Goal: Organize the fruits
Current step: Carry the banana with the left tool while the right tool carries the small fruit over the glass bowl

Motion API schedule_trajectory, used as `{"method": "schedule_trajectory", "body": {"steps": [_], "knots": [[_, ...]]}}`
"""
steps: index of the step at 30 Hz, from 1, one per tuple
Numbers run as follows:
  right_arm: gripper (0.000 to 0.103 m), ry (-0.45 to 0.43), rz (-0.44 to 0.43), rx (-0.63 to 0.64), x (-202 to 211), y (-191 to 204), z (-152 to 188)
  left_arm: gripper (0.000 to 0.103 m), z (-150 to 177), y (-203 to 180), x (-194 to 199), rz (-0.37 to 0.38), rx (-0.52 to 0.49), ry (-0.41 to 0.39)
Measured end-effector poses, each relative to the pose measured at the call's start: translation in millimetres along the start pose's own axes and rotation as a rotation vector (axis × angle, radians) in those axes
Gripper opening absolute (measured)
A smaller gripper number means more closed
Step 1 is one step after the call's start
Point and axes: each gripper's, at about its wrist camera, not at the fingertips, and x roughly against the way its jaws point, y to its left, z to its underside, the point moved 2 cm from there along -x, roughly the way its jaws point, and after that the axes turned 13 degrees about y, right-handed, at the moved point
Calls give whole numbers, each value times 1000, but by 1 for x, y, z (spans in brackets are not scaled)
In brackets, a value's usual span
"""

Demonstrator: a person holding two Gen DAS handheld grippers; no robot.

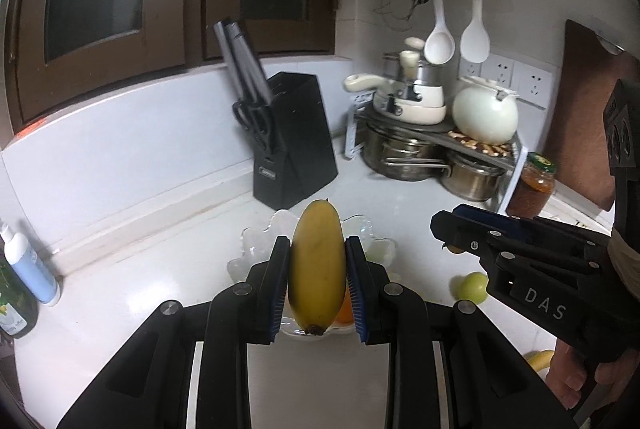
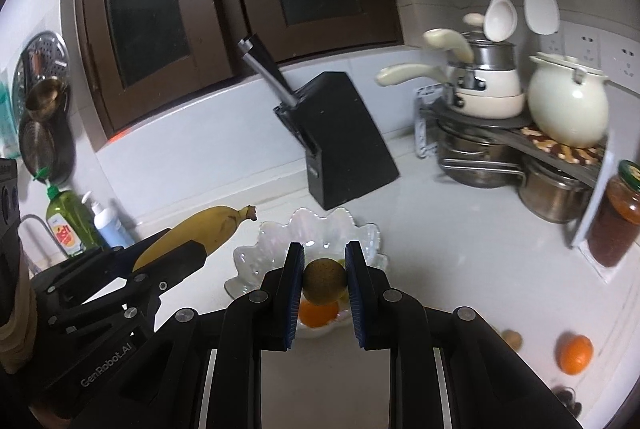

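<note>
My left gripper point(image 1: 318, 261) is shut on a yellow banana point(image 1: 316, 269) and holds it above a scalloped glass bowl point(image 1: 256, 245) on the white counter. From the right wrist view the same banana point(image 2: 200, 229) sticks out of the left gripper point(image 2: 160, 261), left of the bowl point(image 2: 340, 225). A small round brown-green fruit point(image 2: 323, 281) is clamped in my shut right gripper point(image 2: 323, 277) over the bowl, where an orange point(image 2: 318, 313) lies. In the left wrist view the right gripper point(image 1: 444, 229) hangs at the right.
A black knife block point(image 2: 344, 137) stands behind the bowl. Pots and a cream kettle point(image 2: 568, 101) fill a corner rack, with a jar point(image 2: 616, 213) beside it. Loose on the counter lie an orange point(image 2: 575, 353), a small brown fruit point(image 2: 512, 339) and a green fruit point(image 1: 474, 287). Bottles point(image 2: 72, 221) stand left.
</note>
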Motion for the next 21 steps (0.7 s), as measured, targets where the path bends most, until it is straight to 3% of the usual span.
{"method": "schedule_trajectory", "body": {"steps": [21], "knots": [[23, 194, 26, 38, -99, 1, -5, 28, 3, 35, -91, -7, -42, 177]]}}
